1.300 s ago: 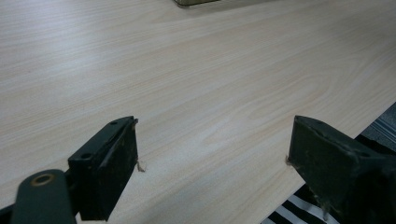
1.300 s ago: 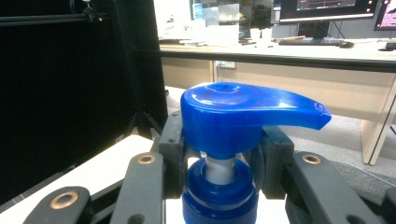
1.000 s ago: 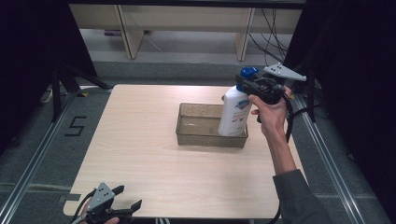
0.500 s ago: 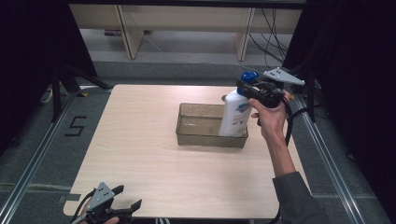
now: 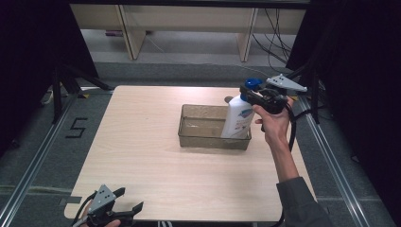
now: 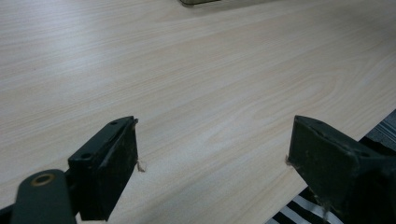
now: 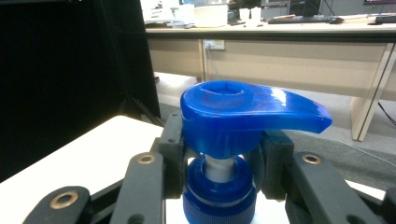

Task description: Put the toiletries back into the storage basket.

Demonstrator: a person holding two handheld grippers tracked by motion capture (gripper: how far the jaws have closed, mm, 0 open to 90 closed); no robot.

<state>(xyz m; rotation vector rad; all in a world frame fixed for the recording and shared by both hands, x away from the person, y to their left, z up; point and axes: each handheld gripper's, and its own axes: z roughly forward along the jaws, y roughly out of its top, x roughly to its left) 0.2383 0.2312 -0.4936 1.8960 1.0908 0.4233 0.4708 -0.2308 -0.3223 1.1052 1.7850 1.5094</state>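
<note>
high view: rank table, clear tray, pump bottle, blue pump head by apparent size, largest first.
1. table
2. clear tray
3. pump bottle, standing at the tray's right end and raised nearer the camera, so the gap to the tray may be overstated
4. blue pump head, with the right gripper shut around its neck

A light wooden bench (image 5: 142, 142) is seen beneath the gripper. Beyond it, desk legs (image 5: 130, 33) and trailing cables (image 5: 274, 28) are seen on the floor.

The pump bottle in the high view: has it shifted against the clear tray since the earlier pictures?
No. The pump bottle stays at the right end of the clear tray, with the right gripper clamped at its blue pump neck.
</note>
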